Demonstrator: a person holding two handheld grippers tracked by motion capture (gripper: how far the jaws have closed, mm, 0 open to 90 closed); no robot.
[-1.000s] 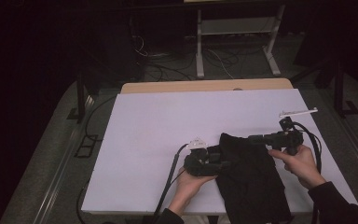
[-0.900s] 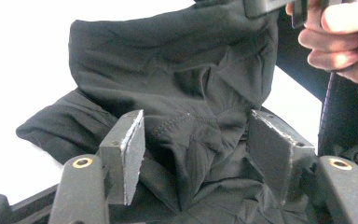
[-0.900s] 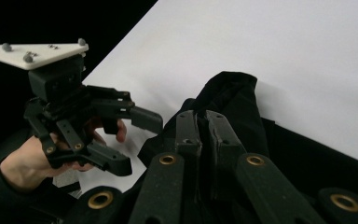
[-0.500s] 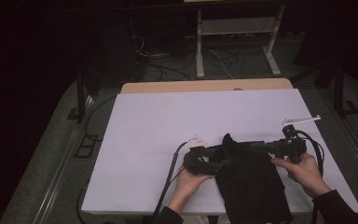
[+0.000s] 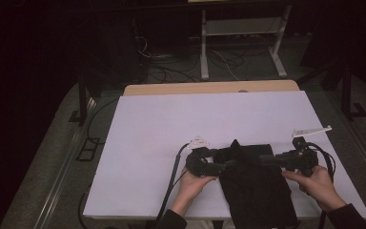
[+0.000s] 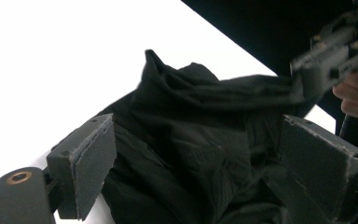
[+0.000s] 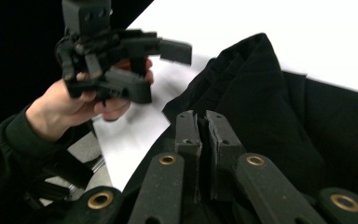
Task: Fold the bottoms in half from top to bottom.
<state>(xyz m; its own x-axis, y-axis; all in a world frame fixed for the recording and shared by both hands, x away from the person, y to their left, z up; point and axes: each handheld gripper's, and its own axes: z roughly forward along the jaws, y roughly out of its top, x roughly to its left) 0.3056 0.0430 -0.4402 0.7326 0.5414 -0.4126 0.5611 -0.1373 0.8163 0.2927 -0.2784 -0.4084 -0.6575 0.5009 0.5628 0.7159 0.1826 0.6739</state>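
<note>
A black cloth (image 5: 255,191) lies on the white table (image 5: 171,129), its lower part hanging over the near edge. My left gripper (image 5: 221,167) is at the cloth's upper left corner. Its jaws have just been opening and now stand open (image 6: 191,140), with bunched cloth (image 6: 200,121) lying loose between the pads (image 6: 91,163). My right gripper (image 5: 266,161) is shut (image 7: 203,119) on the cloth's upper edge (image 7: 270,102). In the left gripper view a fold stretches up to the right gripper (image 6: 307,70). In the right gripper view, the left gripper (image 7: 168,72) shows held in a hand.
Cables (image 5: 174,171) trail from both grippers across the table's near side. A bare wooden strip (image 5: 209,88) edges the far side. Beyond it stand a metal stand (image 5: 240,43) and floor cables in the dark. The table's left and far parts are bare white.
The right hand has drawn the cloth's upper edge to the right and a little nearer, stretching the top flatter. The left hand stayed put.
</note>
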